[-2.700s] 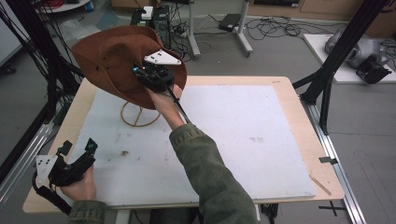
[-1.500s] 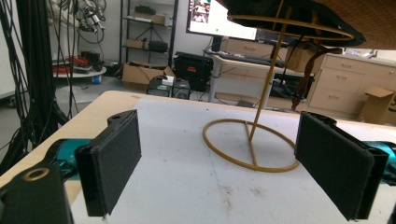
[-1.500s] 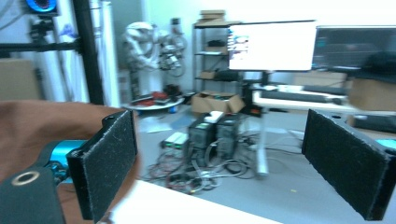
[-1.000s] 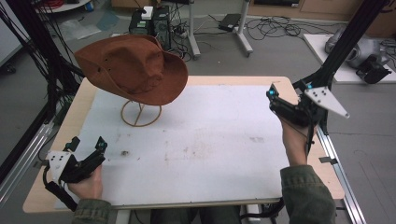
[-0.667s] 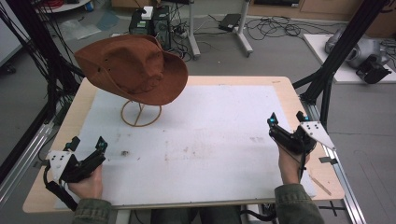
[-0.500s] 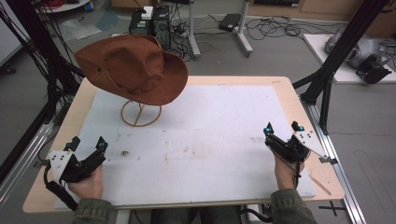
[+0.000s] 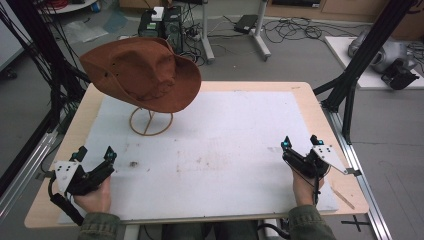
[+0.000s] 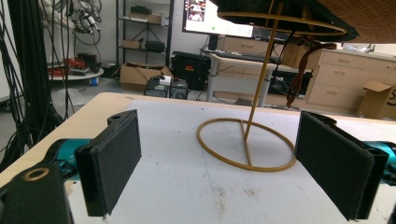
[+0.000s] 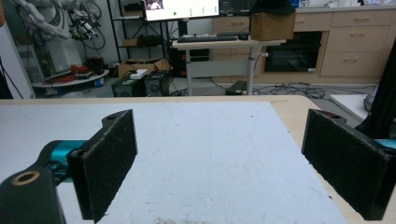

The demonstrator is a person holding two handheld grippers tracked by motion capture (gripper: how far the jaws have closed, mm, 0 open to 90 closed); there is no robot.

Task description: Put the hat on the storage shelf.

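A brown wide-brimmed hat (image 7: pixel 142 74) rests on a gold wire stand (image 7: pixel 151 121) at the table's far left. The left gripper view looks up at the stand (image 8: pixel 247 144) with the hat's brim (image 8: pixel 369 16) overhead. My left gripper (image 7: pixel 94 153) lies at the near left corner, open and holding nothing; its pads (image 8: pixel 112 163) stand wide apart, well short of the stand. Over at the near right my right gripper (image 7: pixel 300 143) is open too, its pads (image 9: pixel 105 156) spread with only the mat between them.
A white foam mat (image 7: pixel 220 145) covers most of the wooden table (image 7: pixel 305 95). Black frame posts (image 7: pixel 360 60) rise at both sides. Cables, computer cases and a desk sit on the floor beyond the far edge.
My right gripper let go of the hat on the stand, swung to the right side and came down to the near right of the mat. The left gripper stayed put.
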